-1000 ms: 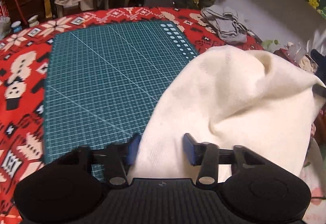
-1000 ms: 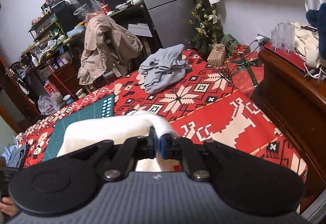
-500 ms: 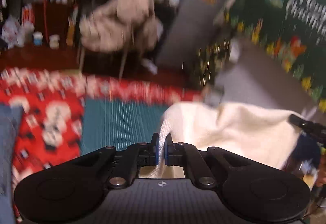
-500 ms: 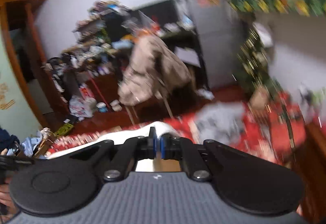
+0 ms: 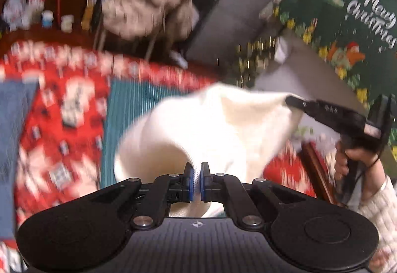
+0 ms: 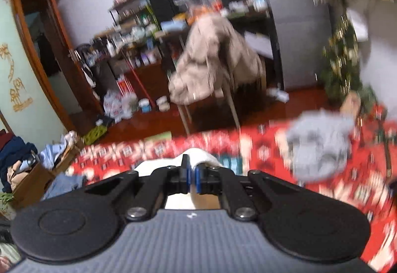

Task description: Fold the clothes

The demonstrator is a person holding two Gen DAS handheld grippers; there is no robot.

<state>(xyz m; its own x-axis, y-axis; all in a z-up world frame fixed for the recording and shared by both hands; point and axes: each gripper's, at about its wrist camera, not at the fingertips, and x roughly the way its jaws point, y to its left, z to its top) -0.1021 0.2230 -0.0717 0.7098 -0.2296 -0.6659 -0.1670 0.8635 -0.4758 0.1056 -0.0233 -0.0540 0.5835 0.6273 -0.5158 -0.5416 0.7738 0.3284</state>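
A cream white garment (image 5: 211, 124) hangs lifted above the red patterned cloth and the green cutting mat (image 5: 134, 109). My left gripper (image 5: 195, 182) is shut on a fold of its near edge. In the left wrist view my right gripper (image 5: 289, 100) comes in from the right, shut on the garment's far corner, with a hand (image 5: 352, 161) on its handle. The right wrist view has my right gripper (image 6: 192, 180) shut on the white garment (image 6: 198, 156), of which only a small hump shows above the fingers.
A crumpled grey garment (image 6: 320, 146) lies on the red tablecloth (image 6: 260, 146) to the right. A blue cloth (image 5: 12, 124) lies at the left edge. Beyond the table stand a chair draped with a beige coat (image 6: 213, 59), cluttered shelves and a small Christmas tree (image 6: 342, 64).
My left gripper went from open around the garment's edge to shut on it. Both grippers have risen, lifting the white garment off the mat; the views now tilt up toward the room.
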